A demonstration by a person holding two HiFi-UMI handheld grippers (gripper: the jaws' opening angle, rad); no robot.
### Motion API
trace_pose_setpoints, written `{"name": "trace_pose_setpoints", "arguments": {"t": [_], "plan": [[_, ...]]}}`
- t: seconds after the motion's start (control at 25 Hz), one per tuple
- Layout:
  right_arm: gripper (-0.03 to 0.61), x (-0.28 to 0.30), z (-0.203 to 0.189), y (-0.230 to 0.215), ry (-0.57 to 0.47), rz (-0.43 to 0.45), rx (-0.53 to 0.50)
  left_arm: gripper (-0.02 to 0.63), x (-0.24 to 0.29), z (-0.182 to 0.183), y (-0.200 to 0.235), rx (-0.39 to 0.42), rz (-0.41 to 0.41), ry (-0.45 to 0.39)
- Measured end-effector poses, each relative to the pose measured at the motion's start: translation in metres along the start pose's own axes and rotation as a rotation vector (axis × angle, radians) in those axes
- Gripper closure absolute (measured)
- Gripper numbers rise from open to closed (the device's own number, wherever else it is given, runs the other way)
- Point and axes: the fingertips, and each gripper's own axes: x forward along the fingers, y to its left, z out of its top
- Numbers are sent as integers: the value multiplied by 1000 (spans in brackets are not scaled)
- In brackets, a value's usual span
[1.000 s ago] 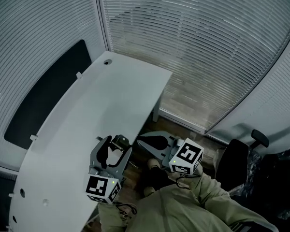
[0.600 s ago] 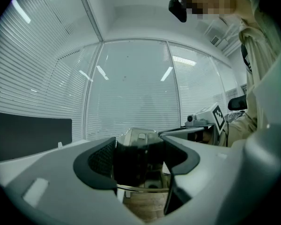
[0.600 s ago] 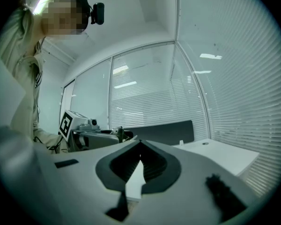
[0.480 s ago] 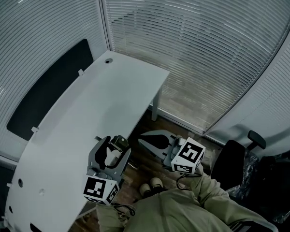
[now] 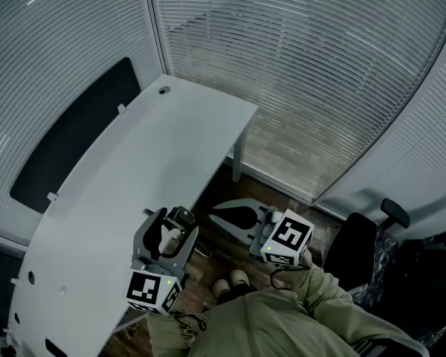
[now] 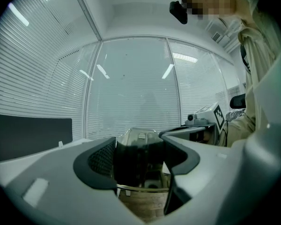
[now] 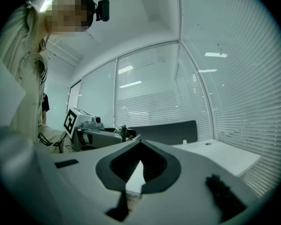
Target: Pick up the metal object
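The left gripper (image 5: 172,225) is holding the metal thing (image 6: 138,144) by the desk's (image 5: 134,169) edge. The right gripper (image 5: 221,216) is hanging closed, empty. A loose squeeze could drop it.

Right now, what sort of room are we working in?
Most likely an office corner: a long white desk with a cable hole, slatted blinds covering the glass walls, and a black office chair.
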Motion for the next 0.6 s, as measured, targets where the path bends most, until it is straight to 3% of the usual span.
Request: {"name": "trace_pose_setpoints", "arguments": {"t": [0.6], "plan": [[576, -2, 2, -7, -10, -2, 1, 308, 5, 3, 0, 12, -2, -3]]}}
